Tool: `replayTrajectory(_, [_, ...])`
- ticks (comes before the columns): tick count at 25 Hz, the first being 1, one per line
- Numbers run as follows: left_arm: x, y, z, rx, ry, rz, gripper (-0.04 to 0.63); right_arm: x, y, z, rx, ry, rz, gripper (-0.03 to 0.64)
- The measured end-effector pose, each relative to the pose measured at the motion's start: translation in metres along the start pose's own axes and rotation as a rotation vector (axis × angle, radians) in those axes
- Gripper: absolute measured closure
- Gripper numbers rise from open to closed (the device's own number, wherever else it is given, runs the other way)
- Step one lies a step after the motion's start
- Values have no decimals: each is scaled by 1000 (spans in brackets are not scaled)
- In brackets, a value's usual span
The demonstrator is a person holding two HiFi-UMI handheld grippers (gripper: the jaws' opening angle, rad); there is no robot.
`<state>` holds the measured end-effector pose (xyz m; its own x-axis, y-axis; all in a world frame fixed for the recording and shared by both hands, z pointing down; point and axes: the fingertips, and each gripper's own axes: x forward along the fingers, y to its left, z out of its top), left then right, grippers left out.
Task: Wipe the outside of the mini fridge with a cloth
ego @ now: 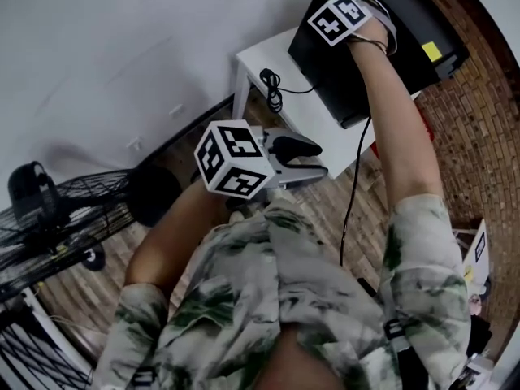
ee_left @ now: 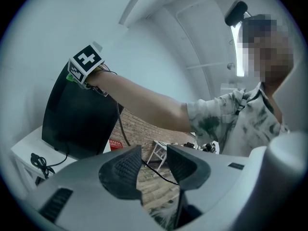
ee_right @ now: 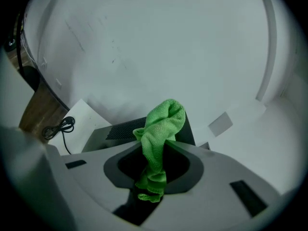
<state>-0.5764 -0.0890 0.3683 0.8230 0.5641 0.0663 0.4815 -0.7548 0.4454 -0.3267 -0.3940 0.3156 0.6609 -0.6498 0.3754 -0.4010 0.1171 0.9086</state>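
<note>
Right hand-held gripper [ee_right: 153, 165] pinching green cloth [ee_right: 163, 124], apparently atop mini fridge [ego: 329, 67]

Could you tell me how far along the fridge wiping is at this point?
Done: the cloth is clamped in the right tongs. In hand: they hold it at the top edge of the fridge, so wiping there seems under way. Left: nothing shows which faces are wiped, so probably the front and sides. The left tongs hang open, empty, away from it.
</note>
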Motion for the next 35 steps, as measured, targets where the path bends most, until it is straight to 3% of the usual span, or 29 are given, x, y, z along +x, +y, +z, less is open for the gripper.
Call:
replayTrajectory(5, [5,17,-13,-14,45,29,420,11,18,2,0,8,10,512])
replayTrajectory(11, [7,25,-27,-49,40,38,420,32,61,-2,-6,25,44,512])
replayTrajectory(35, [11,65,-65,-204,21,148,420,119,234,-33,-55,67,291,512])
